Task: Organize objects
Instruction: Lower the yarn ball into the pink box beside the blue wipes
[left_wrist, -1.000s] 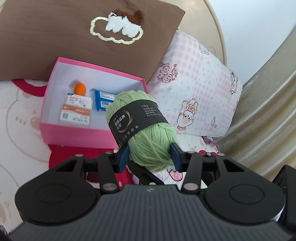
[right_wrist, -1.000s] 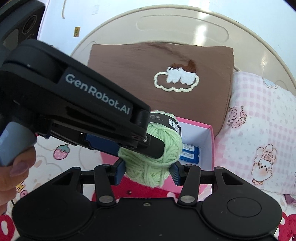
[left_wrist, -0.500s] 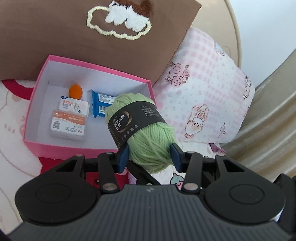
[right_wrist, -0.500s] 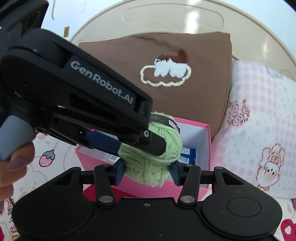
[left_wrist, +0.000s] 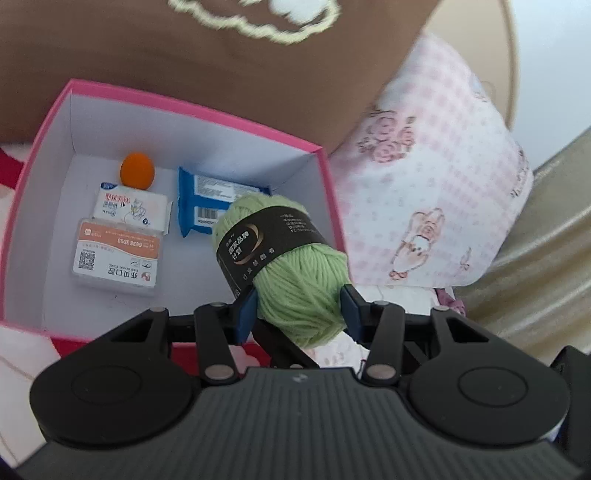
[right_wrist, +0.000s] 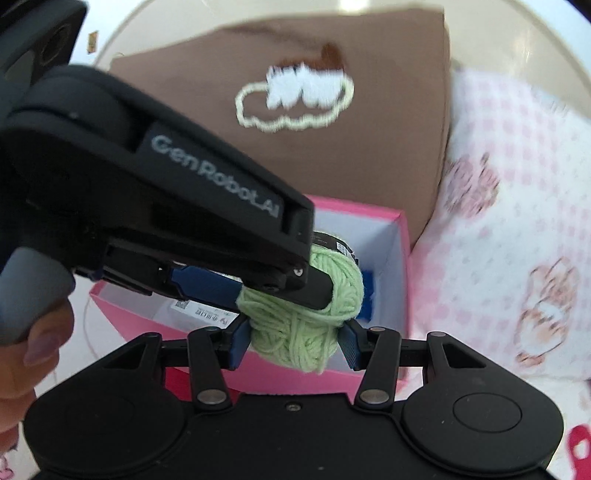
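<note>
A green yarn ball (left_wrist: 295, 273) with a black label is held by both grippers at once. My left gripper (left_wrist: 297, 310) is shut on its near end, above the near right corner of the pink box (left_wrist: 192, 107). My right gripper (right_wrist: 293, 341) is shut on the same yarn ball (right_wrist: 306, 332), with the left gripper's body (right_wrist: 155, 206) crossing in front. The pink box (right_wrist: 400, 266) holds an orange ball (left_wrist: 136, 170), a white packet (left_wrist: 129, 206), a clear orange-labelled case (left_wrist: 116, 256) and a blue packet (left_wrist: 207, 201).
A brown cushion (left_wrist: 207, 55) with a cloud design leans behind the box. A pink checked pillow (left_wrist: 436, 192) lies to the right, next to a beige curtain (left_wrist: 546, 251). The bedsheet (left_wrist: 22, 354) lies under the box. A hand (right_wrist: 33, 343) grips the left gripper's handle.
Both grippers have carried the yarn ball forward and over the pink box, which now looks larger and nearer. The hold on the yarn is unchanged.
</note>
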